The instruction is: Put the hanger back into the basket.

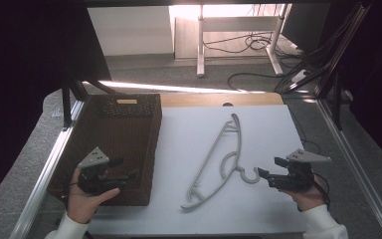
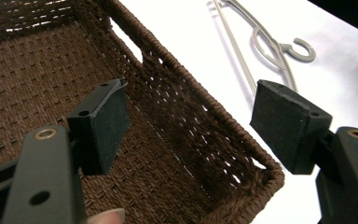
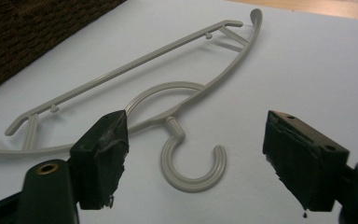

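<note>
We've got 2 tools up but nothing gripped yet, so by our read the job is at its very start.

Right tool (image 1: 264,175) hovers near the worktop's front-right corner w/ jaws standing wide apart & empty. In the right gripper view the hook of the pale grey plastic clothes hanger (image 3: 193,161) sits on the worktop just ahead, between the 2 black pads (image 3: 103,154) but not touching either. The hanger (image 1: 218,162) lies flat on the white worktop (image 1: 268,124), running diagonally from front-centre toward the back-right, hook end nearest the right tool.

Left tool (image 1: 122,172) is held over the front part of the dark brown woven rectangular basket (image 1: 151,149), which stands along the worktop's left edge. Its jaws are also spread wide w/ nothing in them; in the left gripper view they straddle the basket's right wall (image 2: 200,116) w/o pressing on it. Basket interior looks bare as far as we can see.

Done so far: approx nothing beyond lining up. Left, as we judge it: close right tool on the hook or neck, lift, carry over to the basket, set hanger inside; left tool prob steadies the basket.
</note>
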Motion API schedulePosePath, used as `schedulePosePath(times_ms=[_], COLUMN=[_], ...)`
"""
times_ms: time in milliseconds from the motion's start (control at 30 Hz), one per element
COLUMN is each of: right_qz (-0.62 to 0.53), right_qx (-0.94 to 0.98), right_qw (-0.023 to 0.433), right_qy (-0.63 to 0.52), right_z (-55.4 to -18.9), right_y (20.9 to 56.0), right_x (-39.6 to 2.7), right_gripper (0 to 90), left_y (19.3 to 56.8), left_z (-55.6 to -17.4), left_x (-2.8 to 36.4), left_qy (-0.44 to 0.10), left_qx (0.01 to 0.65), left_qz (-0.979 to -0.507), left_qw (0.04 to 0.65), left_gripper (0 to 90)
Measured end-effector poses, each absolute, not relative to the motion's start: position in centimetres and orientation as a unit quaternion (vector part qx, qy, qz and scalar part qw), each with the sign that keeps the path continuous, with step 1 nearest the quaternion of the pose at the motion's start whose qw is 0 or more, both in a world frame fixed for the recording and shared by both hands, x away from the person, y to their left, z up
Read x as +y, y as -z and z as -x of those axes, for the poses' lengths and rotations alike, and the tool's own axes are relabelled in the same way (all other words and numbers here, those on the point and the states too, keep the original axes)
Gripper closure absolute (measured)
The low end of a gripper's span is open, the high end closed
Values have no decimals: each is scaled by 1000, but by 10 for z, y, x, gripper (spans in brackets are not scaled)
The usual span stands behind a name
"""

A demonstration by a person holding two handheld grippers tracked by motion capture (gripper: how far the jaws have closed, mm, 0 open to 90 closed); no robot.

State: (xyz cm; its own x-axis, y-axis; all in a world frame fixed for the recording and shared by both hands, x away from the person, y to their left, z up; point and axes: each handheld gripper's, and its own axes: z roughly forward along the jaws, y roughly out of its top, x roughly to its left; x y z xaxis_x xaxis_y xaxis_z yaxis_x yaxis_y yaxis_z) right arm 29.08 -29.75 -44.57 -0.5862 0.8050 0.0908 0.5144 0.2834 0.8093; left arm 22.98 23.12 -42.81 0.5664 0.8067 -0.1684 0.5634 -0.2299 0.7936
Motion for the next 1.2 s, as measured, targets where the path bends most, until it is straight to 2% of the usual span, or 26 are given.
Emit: schedulePosePath(times_ms=[500,1200], right_qz=[-432,-434], right_qx=[779,793], right_qw=[183,166], right_qy=[-415,-394], right_z=[-293,-298], right_y=[448,459], right_x=[-297,-294], right_gripper=[262,288], left_y=[427,430], left_z=[-222,-225], left_x=[234,232], left_qy=[-145,-143], left_qx=[442,441], left_qz=[-771,-774], left_qw=[435,432], left_gripper=[271,269])
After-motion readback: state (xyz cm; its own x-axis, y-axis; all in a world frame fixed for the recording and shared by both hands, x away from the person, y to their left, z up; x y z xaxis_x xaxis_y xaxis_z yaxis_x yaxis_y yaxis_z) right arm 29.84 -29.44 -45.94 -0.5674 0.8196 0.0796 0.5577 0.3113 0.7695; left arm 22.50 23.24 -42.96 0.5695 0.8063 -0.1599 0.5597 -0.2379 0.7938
